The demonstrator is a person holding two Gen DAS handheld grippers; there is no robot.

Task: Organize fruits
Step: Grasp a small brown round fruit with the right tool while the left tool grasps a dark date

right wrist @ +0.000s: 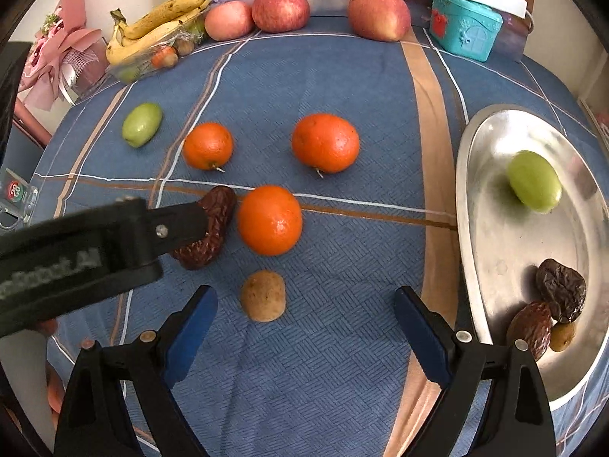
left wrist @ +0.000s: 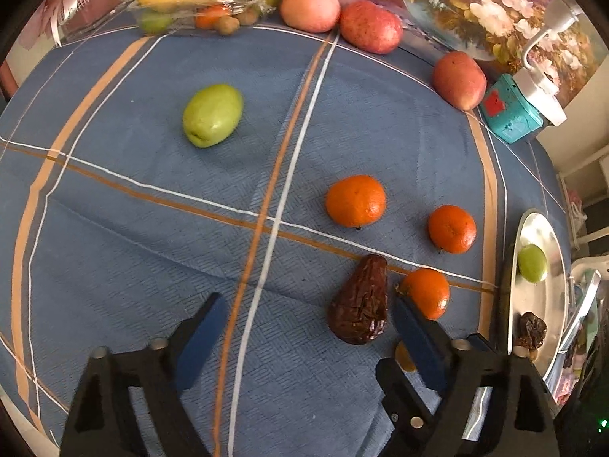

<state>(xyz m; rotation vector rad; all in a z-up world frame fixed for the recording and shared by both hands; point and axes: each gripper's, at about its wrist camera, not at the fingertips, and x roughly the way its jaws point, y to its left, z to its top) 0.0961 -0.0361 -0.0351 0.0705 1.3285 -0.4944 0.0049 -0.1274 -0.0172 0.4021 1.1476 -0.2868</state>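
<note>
Kiwi between open right gripper

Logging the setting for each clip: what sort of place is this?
Probably a home dining table: a blue plaid tablecloth, a pink wrapped bouquet and a floral picture against the wall, plus household fruit like bananas.

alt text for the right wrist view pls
Open right tongs hover over a small brown kiwi on a blue plaid tablecloth, with three oranges beyond. The left tongs reach a wrinkled date; a silver tray at right holds a green fruit and dates.
</note>
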